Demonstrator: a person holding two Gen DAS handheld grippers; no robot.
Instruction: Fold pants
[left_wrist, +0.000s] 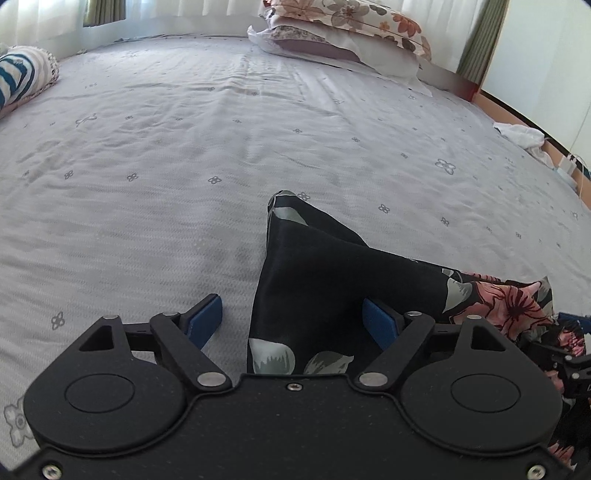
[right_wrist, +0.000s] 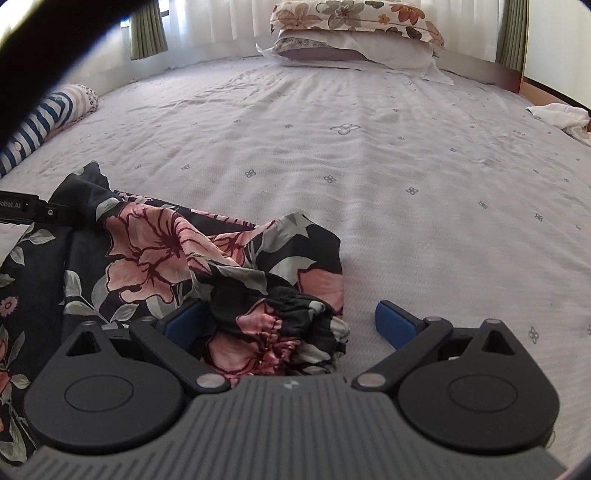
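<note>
Bed (left_wrist: 184, 147) with grey sheet; pillows (right_wrist: 354, 37) stacked at far end. Pants (right_wrist: 155, 254), black floral, crumpled at near edge. Left gripper (left_wrist: 293, 319): jaws wide apart, a dark fold between them, unpinched. Right gripper (right_wrist: 291, 323): likewise spread, gathered waistband between the pads. Containers: none. Pants lie partly between the two grippers.

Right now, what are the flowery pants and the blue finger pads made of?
The pants look like thin, slightly shiny woven cloth: they drape in soft folds. The blue finger pads look like matte rubber or foam; I cannot tell which.
</note>
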